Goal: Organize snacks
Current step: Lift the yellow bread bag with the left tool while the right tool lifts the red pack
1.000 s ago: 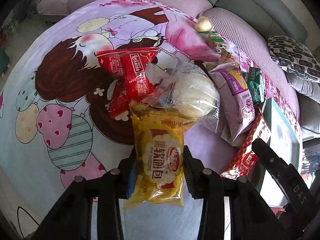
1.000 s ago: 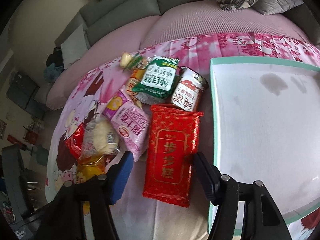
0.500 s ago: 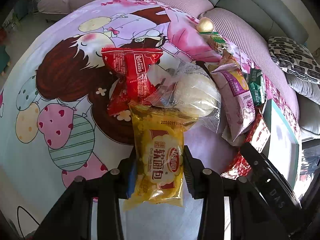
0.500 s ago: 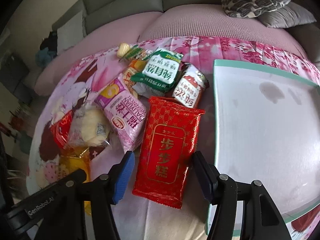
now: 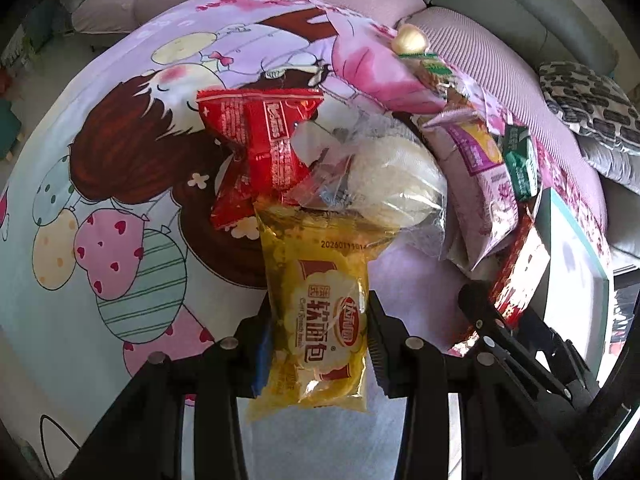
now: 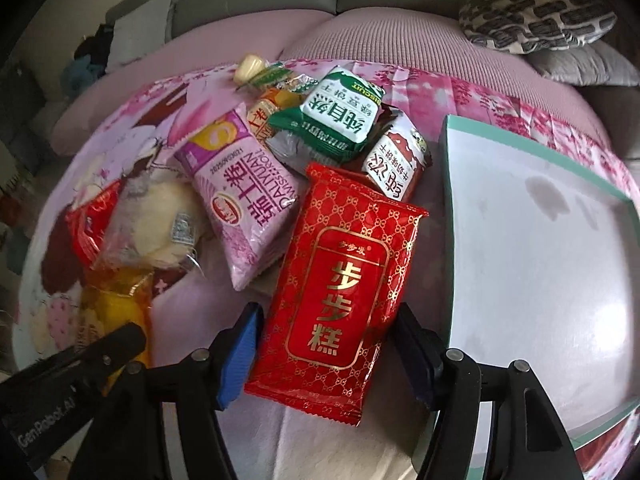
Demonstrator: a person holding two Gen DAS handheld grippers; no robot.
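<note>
Left gripper (image 5: 320,344) clamped on yellow bread packet (image 5: 320,320) for lifting; right gripper (image 6: 326,354), jaws just widening, straddles red cake packet (image 6: 340,280) without pressing, left of empty tray (image 6: 448,200).

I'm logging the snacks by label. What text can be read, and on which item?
"软面包", "2026011181": yellow bread packet
"步步糕": red patterned packet
"瑞士卷", "DALIYUAN": pink packet
"BISCUIT": green packet
"GenRobot.AI": left gripper, seen from the right wrist
Red wrappers, brown-red packet: unreadable.

"步步糕" on red packet (image 6: 338,296); "软面包", "20260111" on yellow packet (image 5: 320,320); "GenRobot.AI" on left gripper (image 6: 60,400).
</note>
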